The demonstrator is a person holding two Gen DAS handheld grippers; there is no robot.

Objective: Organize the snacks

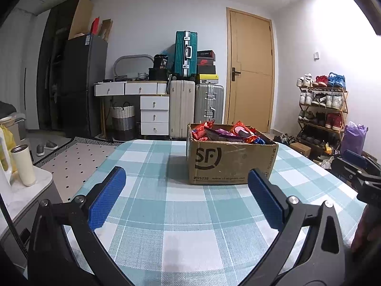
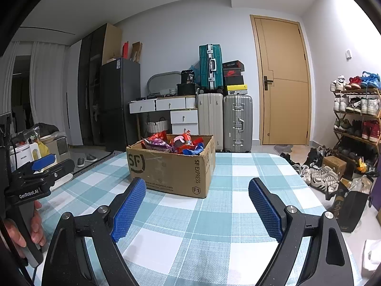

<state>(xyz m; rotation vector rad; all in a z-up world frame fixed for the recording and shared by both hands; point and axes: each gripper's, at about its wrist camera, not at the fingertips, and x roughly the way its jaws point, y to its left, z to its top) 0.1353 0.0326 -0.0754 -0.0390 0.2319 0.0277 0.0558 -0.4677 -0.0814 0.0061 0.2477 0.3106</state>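
Currently both sets of fingers spread wide, empty — left gripper (image 1: pixel 187 195), right gripper (image 2: pixel 197 206) low over the checked tablecloth (image 1: pixel 152 217). Snacks (image 2: pixel 177 143) heaped in the cardboard box (image 1: pixel 228 164), none loose on the cloth. Could be packed away, or waiting for sorting — can't tell which

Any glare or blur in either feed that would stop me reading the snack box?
Left wrist view: window glare blows out the upper right wall; cardboard box sharp, casting a soft shadow leftward. Right wrist view: milder glare at the right edge, box and snacks crisp; fisheye bends the table edges.
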